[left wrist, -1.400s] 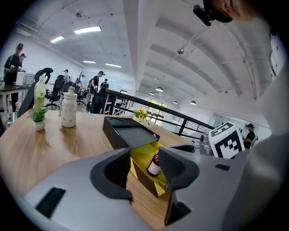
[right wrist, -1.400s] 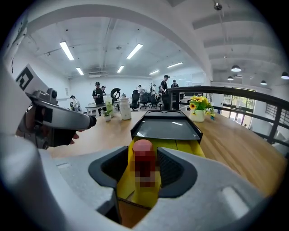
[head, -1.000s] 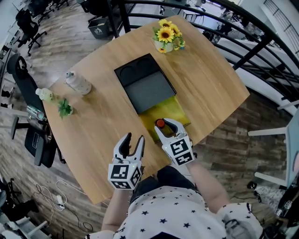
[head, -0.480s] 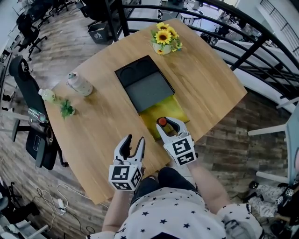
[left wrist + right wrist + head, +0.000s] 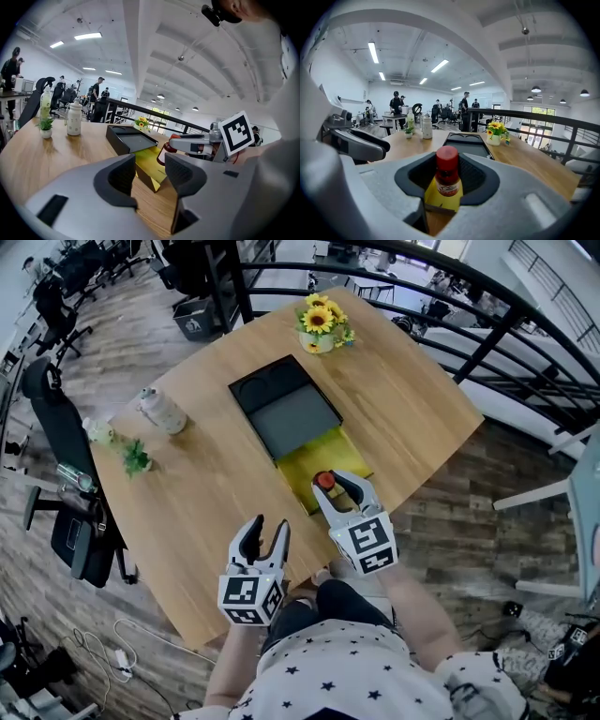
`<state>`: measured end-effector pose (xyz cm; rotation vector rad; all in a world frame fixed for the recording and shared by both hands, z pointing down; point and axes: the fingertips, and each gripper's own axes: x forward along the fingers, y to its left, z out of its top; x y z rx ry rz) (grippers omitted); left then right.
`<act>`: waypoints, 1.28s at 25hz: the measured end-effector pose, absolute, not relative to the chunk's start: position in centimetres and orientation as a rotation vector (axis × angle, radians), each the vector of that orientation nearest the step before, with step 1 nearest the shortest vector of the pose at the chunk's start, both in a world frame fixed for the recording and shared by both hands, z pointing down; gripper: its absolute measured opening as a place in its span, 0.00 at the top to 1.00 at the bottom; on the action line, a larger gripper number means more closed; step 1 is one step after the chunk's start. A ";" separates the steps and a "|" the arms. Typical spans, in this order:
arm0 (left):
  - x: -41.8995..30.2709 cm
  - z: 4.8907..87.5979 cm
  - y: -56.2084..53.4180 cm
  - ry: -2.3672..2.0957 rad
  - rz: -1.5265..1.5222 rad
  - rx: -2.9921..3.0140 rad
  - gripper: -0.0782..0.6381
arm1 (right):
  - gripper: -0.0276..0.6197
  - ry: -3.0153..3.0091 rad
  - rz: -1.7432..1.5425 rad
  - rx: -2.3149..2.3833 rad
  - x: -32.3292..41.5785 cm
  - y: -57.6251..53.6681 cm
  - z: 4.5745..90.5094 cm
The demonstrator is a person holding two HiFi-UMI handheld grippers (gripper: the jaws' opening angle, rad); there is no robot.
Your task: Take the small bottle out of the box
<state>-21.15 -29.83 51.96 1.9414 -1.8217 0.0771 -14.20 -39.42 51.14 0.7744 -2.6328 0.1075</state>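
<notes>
A small bottle point(image 5: 324, 481) with a red cap and a yellow label stands upright between the jaws of my right gripper point(image 5: 336, 486), which is shut on it. It is over the near end of the open yellow box point(image 5: 302, 468). In the right gripper view the bottle point(image 5: 446, 176) fills the gap of my right gripper point(image 5: 446, 183), and its base is hidden. My left gripper point(image 5: 263, 532) hangs open and empty above the table's near edge, left of the box. The left gripper view shows the box point(image 5: 149, 164) and the bottle point(image 5: 168, 149) ahead of its open jaws.
The box's black lid point(image 5: 286, 407) lies flat just beyond the yellow box. A sunflower vase point(image 5: 320, 322) stands at the far edge. A white bottle point(image 5: 162, 411), a small plant point(image 5: 134, 459) and a pale bottle point(image 5: 97, 431) stand at the left. A black railing point(image 5: 487, 334) runs behind.
The right gripper and the bottle have shifted slightly toward the box's near right edge. The left gripper has stayed where it was, still open.
</notes>
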 end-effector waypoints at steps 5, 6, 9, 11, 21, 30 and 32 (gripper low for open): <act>-20.7 51.5 -28.3 -1.819 0.074 1.971 0.63 | 0.73 -2.663 0.088 0.803 -13.7 -37.8 49.5; -20.6 51.4 -28.0 -1.819 0.072 1.976 0.63 | 0.73 -2.667 0.081 0.807 -13.5 -37.4 49.3; -20.2 51.1 -27.1 -1.820 0.062 1.993 0.63 | 0.73 -2.677 0.063 0.824 -13.0 -36.3 48.4; -19.8 50.6 -26.4 -1.821 0.055 2.008 0.63 | 0.73 -2.685 0.049 0.840 -12.5 -35.6 47.5; -18.2 48.6 -22.5 -1.838 0.032 2.056 0.63 | 0.73 -2.699 -0.006 0.885 -10.3 -31.3 45.1; -16.3 46.6 -18.7 -1.849 0.017 2.101 0.63 | 0.74 -2.722 -0.046 0.931 -8.0 -27.0 42.6; -15.8 46.3 -17.6 -1.850 0.020 2.109 0.63 | 0.74 -2.728 -0.049 0.945 -7.2 -25.9 42.1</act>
